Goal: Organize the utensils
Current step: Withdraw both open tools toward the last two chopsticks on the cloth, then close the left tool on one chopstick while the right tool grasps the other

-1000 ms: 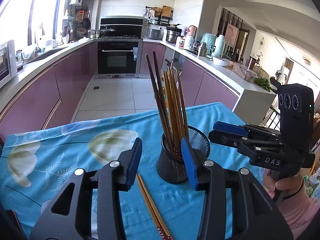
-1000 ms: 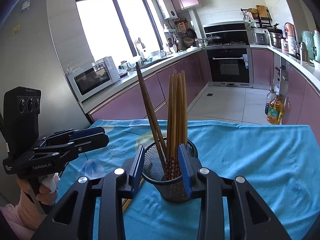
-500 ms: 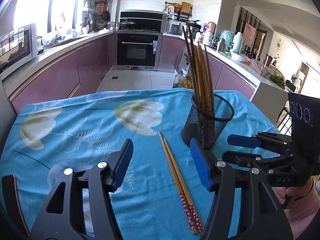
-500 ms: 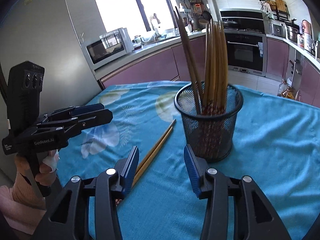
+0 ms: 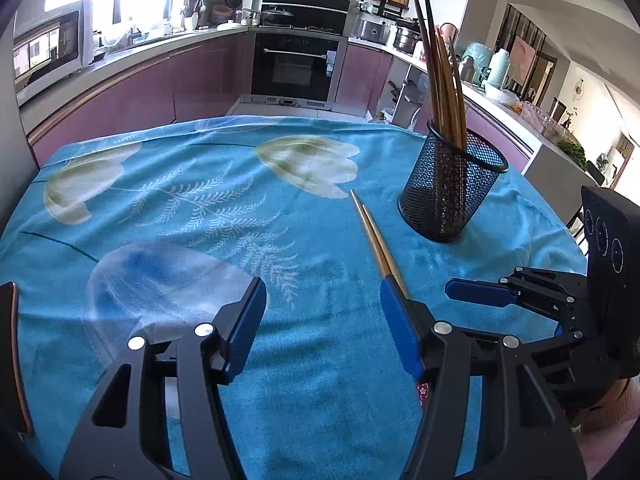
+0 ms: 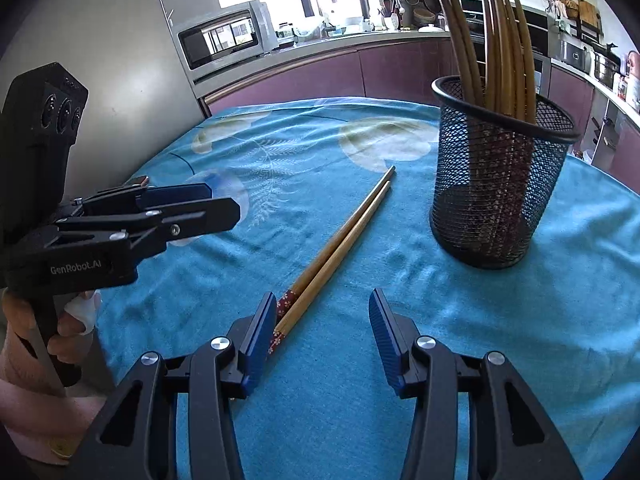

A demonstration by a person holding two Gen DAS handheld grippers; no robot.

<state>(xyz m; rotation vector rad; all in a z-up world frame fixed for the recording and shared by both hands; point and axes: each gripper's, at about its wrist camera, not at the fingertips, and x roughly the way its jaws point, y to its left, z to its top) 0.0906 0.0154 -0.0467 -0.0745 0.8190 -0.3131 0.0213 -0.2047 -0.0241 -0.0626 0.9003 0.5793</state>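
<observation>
A pair of wooden chopsticks point(image 6: 340, 236) with red patterned ends lies on the blue tablecloth; it also shows in the left wrist view point(image 5: 374, 236). A black mesh holder point(image 6: 496, 184) with several chopsticks stands to their right, also in the left wrist view point(image 5: 450, 188). My right gripper point(image 6: 322, 320) is open and empty, its left pad right beside the chopsticks' red ends. My left gripper point(image 5: 322, 320) is open and empty above the cloth, its right finger over the chopsticks' near end.
The blue floral tablecloth point(image 5: 180, 208) covers the table. A dark object point(image 5: 12, 352) sits at the table's left edge. Kitchen counters, a microwave point(image 6: 224, 36) and an oven point(image 5: 298, 64) lie beyond the table.
Both grippers have drawn back and away from the mesh holder and dropped lower toward the cloth. The loose pair of chopsticks now lies in front of both. Both stay open.
</observation>
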